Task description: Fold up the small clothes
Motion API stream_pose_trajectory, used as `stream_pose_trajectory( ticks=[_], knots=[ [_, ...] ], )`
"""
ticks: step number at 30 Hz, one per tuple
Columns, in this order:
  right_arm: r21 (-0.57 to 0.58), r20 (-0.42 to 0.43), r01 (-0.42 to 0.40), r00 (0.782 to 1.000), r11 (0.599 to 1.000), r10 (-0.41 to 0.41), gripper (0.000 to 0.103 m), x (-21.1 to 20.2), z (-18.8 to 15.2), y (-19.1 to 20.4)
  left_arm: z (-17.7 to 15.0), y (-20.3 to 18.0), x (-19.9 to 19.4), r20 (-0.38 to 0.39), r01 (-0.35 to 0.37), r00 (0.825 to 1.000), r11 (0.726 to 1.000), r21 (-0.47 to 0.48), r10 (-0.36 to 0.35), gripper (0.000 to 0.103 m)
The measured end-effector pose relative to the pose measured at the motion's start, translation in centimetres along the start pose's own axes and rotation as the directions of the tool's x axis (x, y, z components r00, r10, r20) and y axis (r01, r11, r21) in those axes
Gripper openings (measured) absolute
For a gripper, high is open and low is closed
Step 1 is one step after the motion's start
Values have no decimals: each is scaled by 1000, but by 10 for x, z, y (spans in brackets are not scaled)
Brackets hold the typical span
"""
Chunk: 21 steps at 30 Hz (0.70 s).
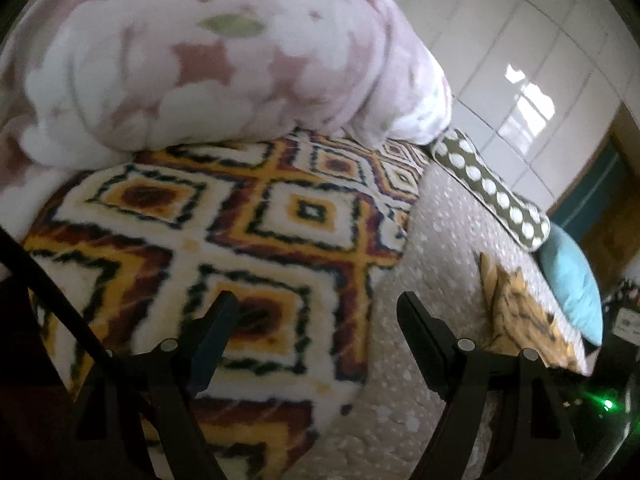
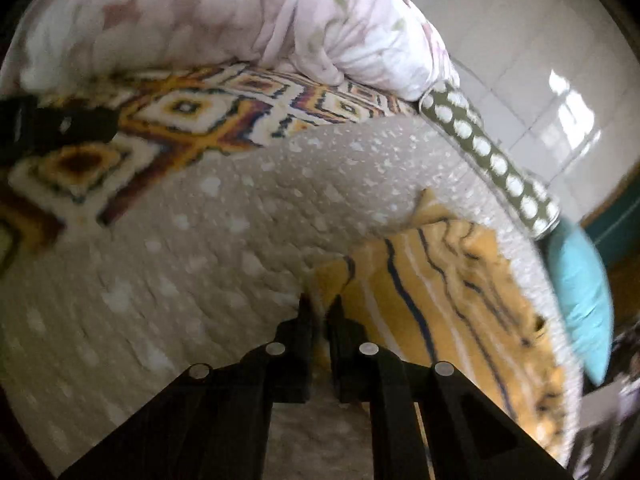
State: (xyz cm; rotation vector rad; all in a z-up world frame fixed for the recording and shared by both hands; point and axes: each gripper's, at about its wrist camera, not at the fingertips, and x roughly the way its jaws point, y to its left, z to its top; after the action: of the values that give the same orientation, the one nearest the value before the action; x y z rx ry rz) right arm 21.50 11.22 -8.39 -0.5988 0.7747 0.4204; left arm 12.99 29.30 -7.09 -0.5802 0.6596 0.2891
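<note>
Now, right gripper [image 2: 320, 304] pinching the garment's edge

Its jaws are nearly together on the corner of the soft yellow striped knit garment [image 2: 452, 280], lying ahead-right; light, floppy (grip hems, I judge). Left gripper [image 1: 316, 308] stands wide apart, empty, above the patterned fleece blanket [image 1: 224, 216].

Both cameras look forward along their fingers, low and close over the bed [image 2: 200, 264] — the left wrist view over the patterned blanket [image 1: 224, 232], the right nearer the yellow garment [image 2: 452, 280]. Both share the floral quilt [image 1: 208, 52], dotted bolster [image 1: 492, 192] and tiled wall [image 2: 520, 60].
</note>
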Motion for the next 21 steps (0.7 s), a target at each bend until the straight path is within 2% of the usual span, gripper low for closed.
stream_pose_trajectory(
  ticks=[2, 5, 7, 9, 11, 12, 13, 17, 21],
  knots=[
    [57, -17, -20, 1000, 998, 21, 8, 8, -2, -6, 0, 2, -1, 0, 3, 1000, 1000, -15, -3, 80],
    [139, -7, -55, 998, 989, 57, 13, 6, -7, -19, -1, -5, -2, 9, -10, 1000, 1000, 12, 10, 80],
    [162, 24, -61, 998, 985, 58, 18, -7, -12, -22, -3, -14, -1, 11, -17, 1000, 999, 38, 17, 80],
    [189, 73, -89, 994, 978, 77, 18, -27, -21, -27, -6, -25, 0, 7, -21, 1000, 998, 66, 20, 80],
    [213, 107, -99, 991, 972, 78, 23, -44, -31, -32, -10, -37, 1, 6, -19, 1000, 996, 93, 19, 80],
    [224, 120, -100, 990, 969, 74, 29, -50, -37, -36, -12, -44, 1, 6, -17, 1000, 994, 111, 16, 80],
    [240, 134, -98, 989, 966, 67, 32, -58, -45, -41, -15, -51, 1, 7, -12, 1000, 992, 125, 11, 80],
    [306, 141, -35, 990, 951, -9, 32, -79, -84, -74, -28, -84, -5, 10, 29, 999, 979, 203, -32, 80],
    [384, 105, 67, 988, 921, -115, 32, -87, -121, -119, -53, -125, -11, -2, 91, 995, 944, 317, -95, 81]
  ],
)
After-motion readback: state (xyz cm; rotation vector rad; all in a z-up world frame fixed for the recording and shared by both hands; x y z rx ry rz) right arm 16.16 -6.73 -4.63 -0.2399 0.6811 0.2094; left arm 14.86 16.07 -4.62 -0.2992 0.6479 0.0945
